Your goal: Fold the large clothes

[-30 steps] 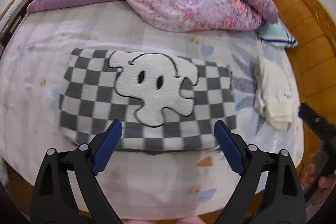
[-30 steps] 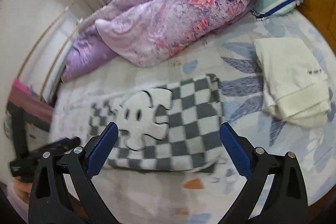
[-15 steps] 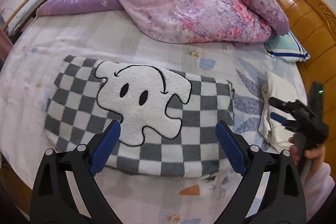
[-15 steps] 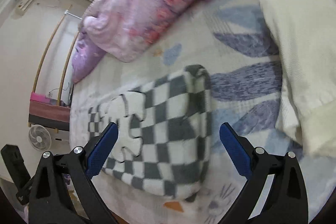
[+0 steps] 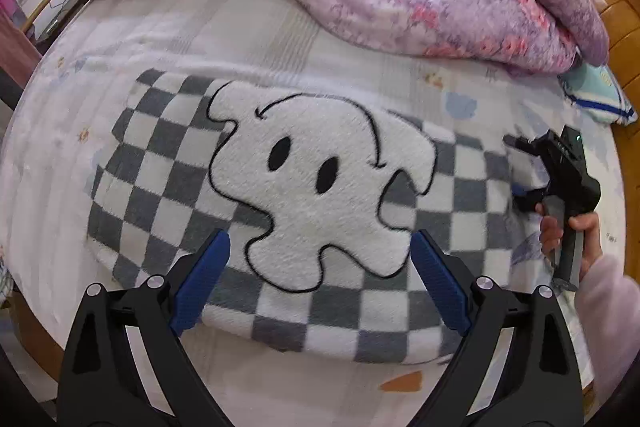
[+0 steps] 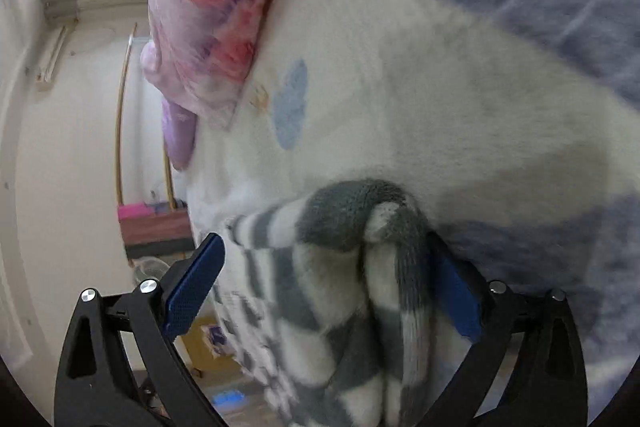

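The checkered sweater (image 5: 320, 195) lies flat across the bed (image 5: 240, 39), already folded into a broad band, with its right end bunched between the wide-spread fingers of the right gripper (image 6: 324, 279), which has closed on nothing yet. The left gripper (image 5: 316, 283) hovers just as wide over the near edge, empty. To fold well, the right should probably pinch every layer at that end, though blur hides how many sit there, before carrying it leftward evenly.

The left wrist view looks down from above over the whole checkered garment (image 5: 312, 195), while the right wrist view sits very near its edge (image 6: 352, 267), facing along the bed.
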Motion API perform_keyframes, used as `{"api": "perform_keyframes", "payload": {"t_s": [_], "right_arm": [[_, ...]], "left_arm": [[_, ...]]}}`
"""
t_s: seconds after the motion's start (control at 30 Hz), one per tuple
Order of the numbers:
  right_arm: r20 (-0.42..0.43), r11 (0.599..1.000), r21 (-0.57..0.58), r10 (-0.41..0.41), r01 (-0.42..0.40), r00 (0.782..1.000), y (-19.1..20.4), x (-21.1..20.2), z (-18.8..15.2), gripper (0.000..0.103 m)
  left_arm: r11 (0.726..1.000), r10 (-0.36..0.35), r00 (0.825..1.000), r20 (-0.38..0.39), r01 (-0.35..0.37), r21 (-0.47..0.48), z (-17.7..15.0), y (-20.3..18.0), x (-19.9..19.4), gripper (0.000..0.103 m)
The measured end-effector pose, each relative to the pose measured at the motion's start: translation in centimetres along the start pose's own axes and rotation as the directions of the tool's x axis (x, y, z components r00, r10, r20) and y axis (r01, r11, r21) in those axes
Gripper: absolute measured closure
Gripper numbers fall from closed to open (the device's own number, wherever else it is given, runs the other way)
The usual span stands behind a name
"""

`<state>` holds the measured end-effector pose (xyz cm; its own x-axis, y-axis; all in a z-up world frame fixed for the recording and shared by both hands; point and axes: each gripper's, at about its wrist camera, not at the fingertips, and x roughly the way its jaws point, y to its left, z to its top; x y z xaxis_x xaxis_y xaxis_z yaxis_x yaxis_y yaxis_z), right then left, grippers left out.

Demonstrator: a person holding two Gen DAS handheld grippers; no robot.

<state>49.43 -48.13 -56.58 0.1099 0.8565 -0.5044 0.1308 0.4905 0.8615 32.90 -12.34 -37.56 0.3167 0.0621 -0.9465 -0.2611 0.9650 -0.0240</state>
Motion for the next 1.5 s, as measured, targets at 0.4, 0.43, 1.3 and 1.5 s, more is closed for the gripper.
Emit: {"api": "perform_keyframes", "payload": {"t_s": [0.4, 0.43, 1.3, 1.5], "right_arm": [[-0.090, 0.982, 0.093, -0.156, 0.165, 0.984, 0.5, -0.8, -10.6, 0.053], [-0.087, 0.978, 0.131, -0.149, 0.160, 0.985, 0.4, -1.2, -11.6, 0.055], [-0.079, 0.791, 0.015, -0.609, 0.612, 0.789, 6.2, 4.2, -16.6, 0.055], [-0.089, 0.801, 0.003, -0.596, 0.599, 0.798, 6.0, 4.9, -16.5, 0.052]], "left_arm": [[0.999, -0.052, 0.994, -0.094, 0.053, 0.009, 3.1, 0.8, 3.1, 0.066], [0.998, -0.065, 0.994, -0.089, 0.067, 0.022, 3.9, 0.7, 3.4, 0.071], [0.898, 0.288, 0.808, -0.514, -0.042, 0.437, 16.6, -5.4, 21.0, 0.103], [0.971, 0.107, 0.805, -0.583, 0.041, 0.235, 17.3, -1.6, 24.5, 0.102]]}}
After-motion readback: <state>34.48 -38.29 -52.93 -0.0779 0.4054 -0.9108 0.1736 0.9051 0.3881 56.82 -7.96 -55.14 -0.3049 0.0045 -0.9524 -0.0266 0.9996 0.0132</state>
